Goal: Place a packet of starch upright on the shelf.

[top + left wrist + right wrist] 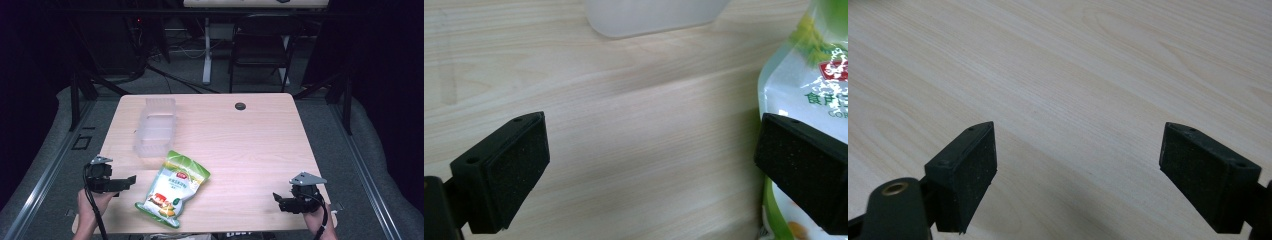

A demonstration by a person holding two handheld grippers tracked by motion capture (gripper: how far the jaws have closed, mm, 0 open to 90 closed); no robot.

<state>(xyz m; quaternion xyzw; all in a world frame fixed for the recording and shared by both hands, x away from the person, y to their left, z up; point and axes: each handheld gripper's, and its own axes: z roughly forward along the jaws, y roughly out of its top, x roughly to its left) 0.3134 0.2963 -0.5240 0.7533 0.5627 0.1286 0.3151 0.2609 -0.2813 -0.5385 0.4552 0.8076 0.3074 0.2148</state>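
A green and white snack bag (173, 188) lies flat near the front middle of the wooden table (250, 145). Just beyond it stands a clear plastic container (155, 127). My left gripper (131, 180) is open at the front left, its jaws pointing toward the bag with a small gap between them. In the left gripper view the bag (814, 90) lies by the right jaw and the container (654, 15) sits at the top. My right gripper (276, 200) is open at the front right, over bare wood (1073, 75).
A dark round grommet (240, 106) is set in the table's far edge. Behind the table stand a black chair (260, 47) and a white desk leg (206, 50). Metal rails run along the floor on both sides.
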